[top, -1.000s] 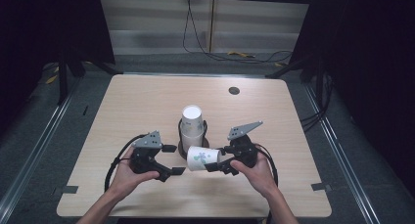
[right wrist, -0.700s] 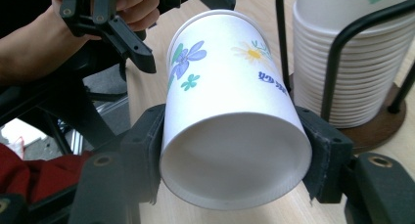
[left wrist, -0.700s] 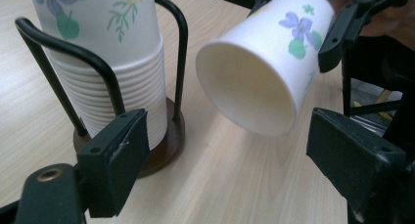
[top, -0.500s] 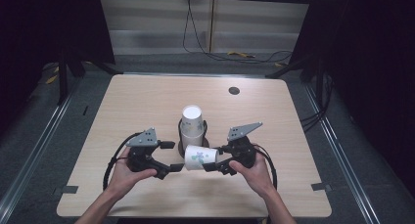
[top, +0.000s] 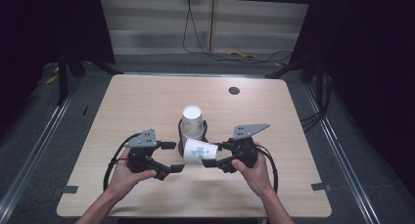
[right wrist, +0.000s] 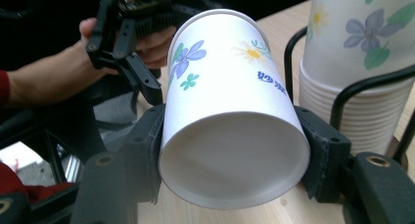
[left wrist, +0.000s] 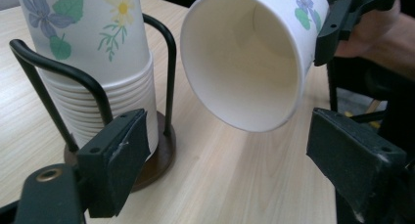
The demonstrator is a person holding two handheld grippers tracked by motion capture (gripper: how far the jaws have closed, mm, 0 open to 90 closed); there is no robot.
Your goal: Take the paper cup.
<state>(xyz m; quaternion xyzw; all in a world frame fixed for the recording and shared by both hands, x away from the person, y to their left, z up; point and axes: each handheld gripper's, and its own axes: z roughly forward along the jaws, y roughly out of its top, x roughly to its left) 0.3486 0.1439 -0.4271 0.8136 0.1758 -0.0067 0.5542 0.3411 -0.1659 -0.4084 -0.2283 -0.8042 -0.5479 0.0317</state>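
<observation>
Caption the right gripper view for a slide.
Right claw clamps a flowered paper cup near its base, lying sideways beside the stacked cups in a wire holder.

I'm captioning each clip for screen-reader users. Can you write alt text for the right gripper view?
A white paper cup with flower print lies sideways, gripped near its base between the right gripper's two black jaws, its base toward the camera. Behind it to the right stands a stack of matching cups in a black wire holder; the left gripper waits beyond.
</observation>
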